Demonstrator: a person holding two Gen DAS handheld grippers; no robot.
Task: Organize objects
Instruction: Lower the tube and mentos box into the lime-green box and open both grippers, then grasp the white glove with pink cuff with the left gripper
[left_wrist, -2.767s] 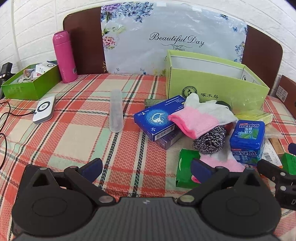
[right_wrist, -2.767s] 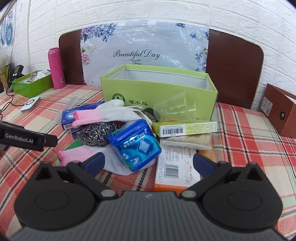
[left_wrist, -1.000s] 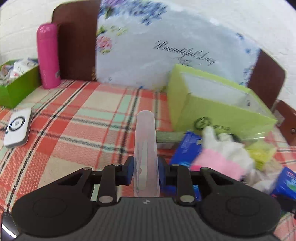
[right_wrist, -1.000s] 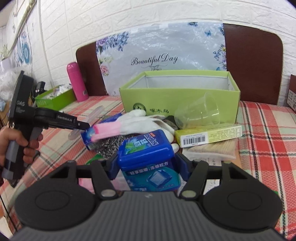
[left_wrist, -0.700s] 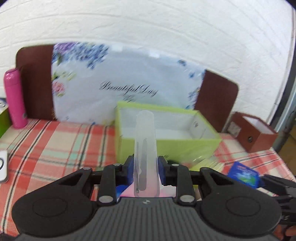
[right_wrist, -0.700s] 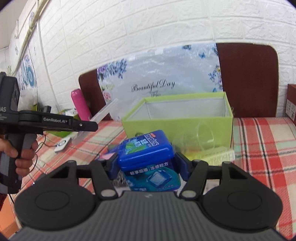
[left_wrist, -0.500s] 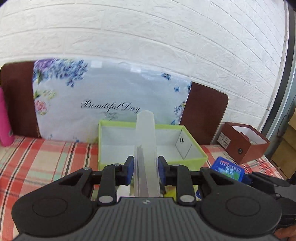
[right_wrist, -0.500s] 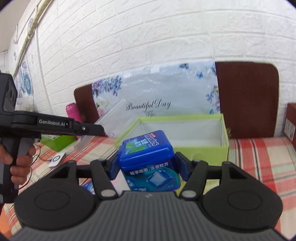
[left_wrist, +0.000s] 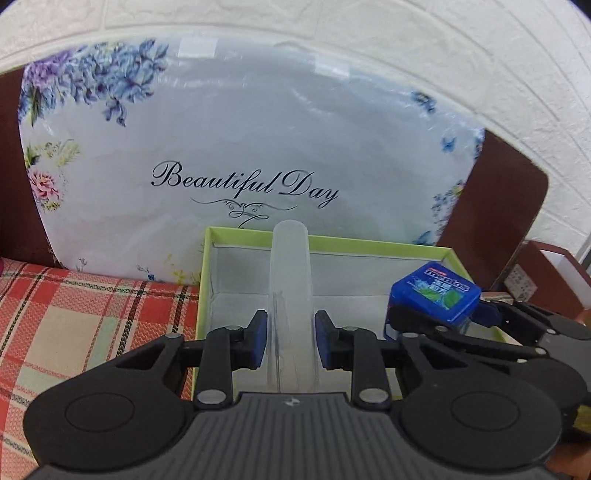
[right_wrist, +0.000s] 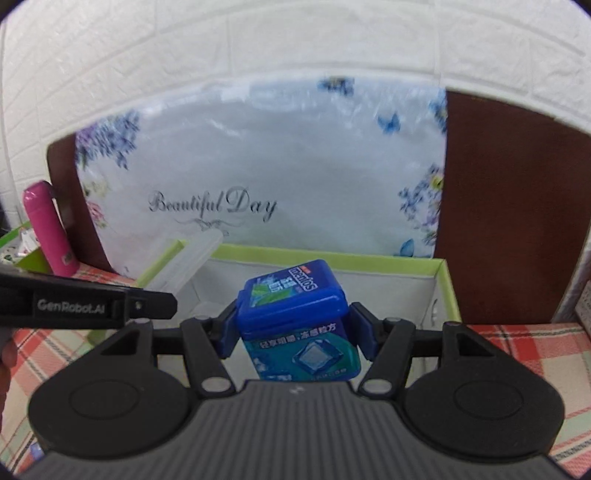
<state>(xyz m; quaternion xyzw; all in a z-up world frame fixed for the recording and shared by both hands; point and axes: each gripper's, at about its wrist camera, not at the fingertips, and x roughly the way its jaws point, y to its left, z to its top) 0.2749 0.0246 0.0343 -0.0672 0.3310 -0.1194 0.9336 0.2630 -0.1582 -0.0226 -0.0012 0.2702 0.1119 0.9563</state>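
Mint box: blue plastic, hinged lid, clamped at its sides between the pads of the right gripper; held upright over the near right part of the green box, above the rim, not yet inside. Seen from the left wrist, it sits right of the tube.

Clear tube: translucent, round-ended, pinched low on its length by the left gripper; its free end points away toward the far wall of the green box, over the left-middle of the opening.

Green box: open-topped, white lining, floor bare in the part that shows; stands on the checked tablecloth against the flowered bag.

Handling notes, as judgement:
- Both loads hang over the same opening with the two tools close together; lowering one at a time would avoid a knock.
- The mint box likely wants to go down flat into the right corner before the pads part, not dropped from height.
- The tube is long and light; laying it along the left wall should keep it from rolling or standing on end.
- Pads should clear the rim on withdrawal.
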